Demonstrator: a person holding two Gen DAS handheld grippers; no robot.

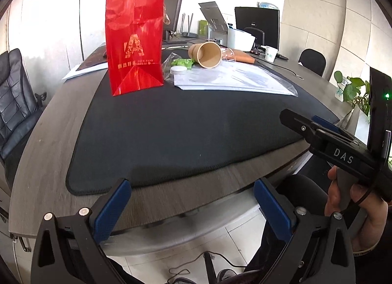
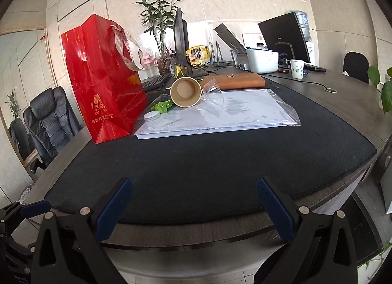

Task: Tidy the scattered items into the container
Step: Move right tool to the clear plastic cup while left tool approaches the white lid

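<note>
Hovering at the near edge of the tabletop, we hold the left gripper and right gripper with fingers wide and empty. Nothing is packed yet, we judge: the paper cup, green wrapper and white lid lie beside the upright red bag. Next we must reach forward to the cup.

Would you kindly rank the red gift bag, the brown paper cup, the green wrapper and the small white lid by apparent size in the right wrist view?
1. red gift bag
2. brown paper cup, lying on its side
3. green wrapper and small white lid: these look alike, so I leave them unranked.
</note>
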